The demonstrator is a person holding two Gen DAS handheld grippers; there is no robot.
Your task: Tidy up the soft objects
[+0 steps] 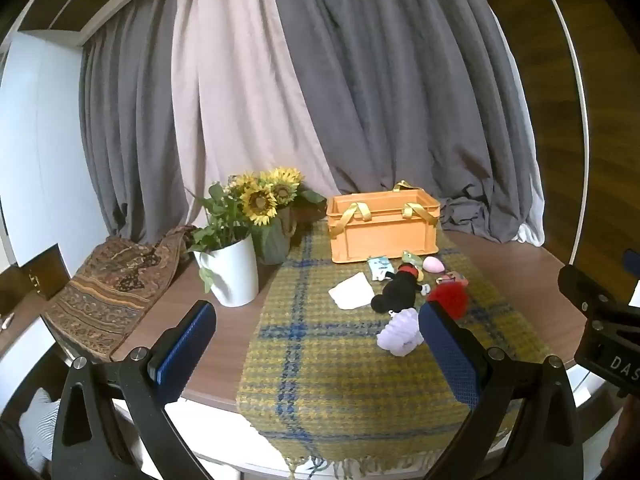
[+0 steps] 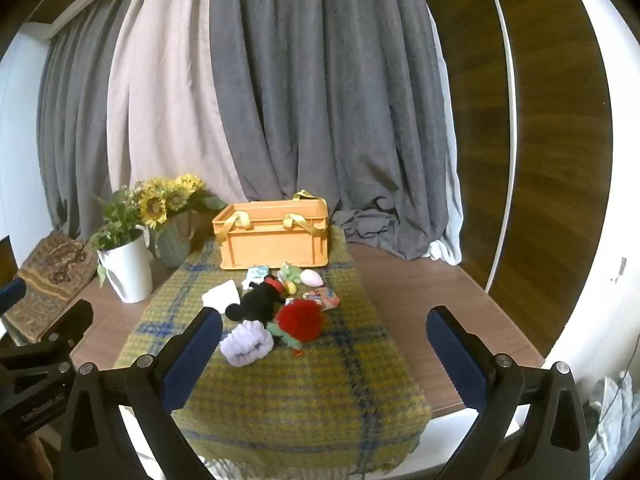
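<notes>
An orange crate with yellow strap handles stands at the far end of a yellow plaid cloth. In front of it lie several soft items: a black mouse plush, a red pom-pom, a lilac scrunchie, a white folded cloth, a pink egg-shaped sponge, a green frog toy. My left gripper is open and empty before them. My right gripper is open and empty too.
A white pot of greenery and a sunflower vase stand left of the crate. A patterned cushion lies at far left. Grey curtains hang behind the round wooden table.
</notes>
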